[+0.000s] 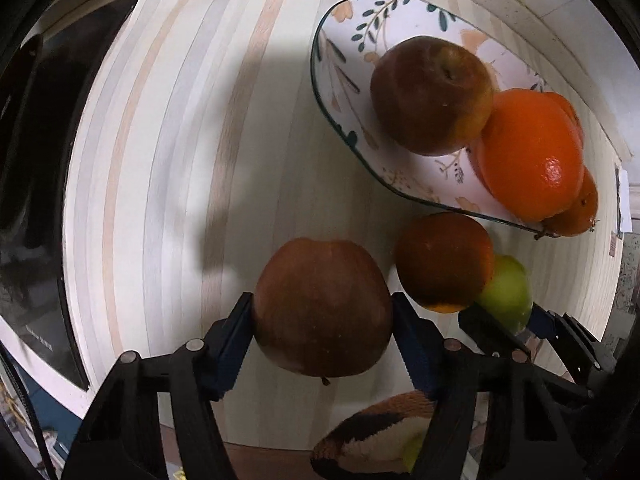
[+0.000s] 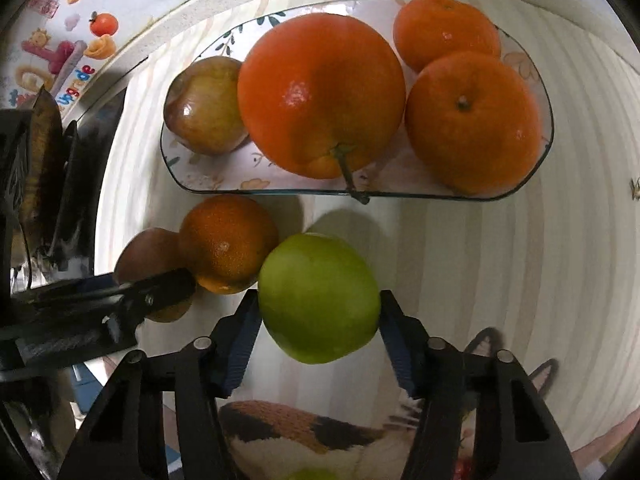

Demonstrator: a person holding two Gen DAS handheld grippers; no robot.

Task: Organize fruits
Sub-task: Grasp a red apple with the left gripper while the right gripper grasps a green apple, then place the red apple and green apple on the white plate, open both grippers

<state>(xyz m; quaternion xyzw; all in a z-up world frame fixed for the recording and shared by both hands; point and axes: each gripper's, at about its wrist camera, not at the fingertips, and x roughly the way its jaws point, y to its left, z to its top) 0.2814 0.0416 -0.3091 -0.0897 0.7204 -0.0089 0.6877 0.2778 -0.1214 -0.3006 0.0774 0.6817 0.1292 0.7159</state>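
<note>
Pale striped tabletop [image 1: 168, 184] carries a floral plate [image 1: 344, 92] by the wall, loaded with a reddish apple [image 1: 430, 94], a large orange [image 2: 320, 92] and two mandarins [image 2: 472, 120]. Just in front of it a loose mandarin [image 2: 228, 242] sits wedged between two fruits. Left gripper [image 1: 322, 312] has its pads against a red apple [image 1: 322, 306]; right gripper [image 2: 318, 312] has closed onto a green apple [image 2: 318, 296]. A dark appliance [image 1: 36, 184] stands at the left edge.
</note>
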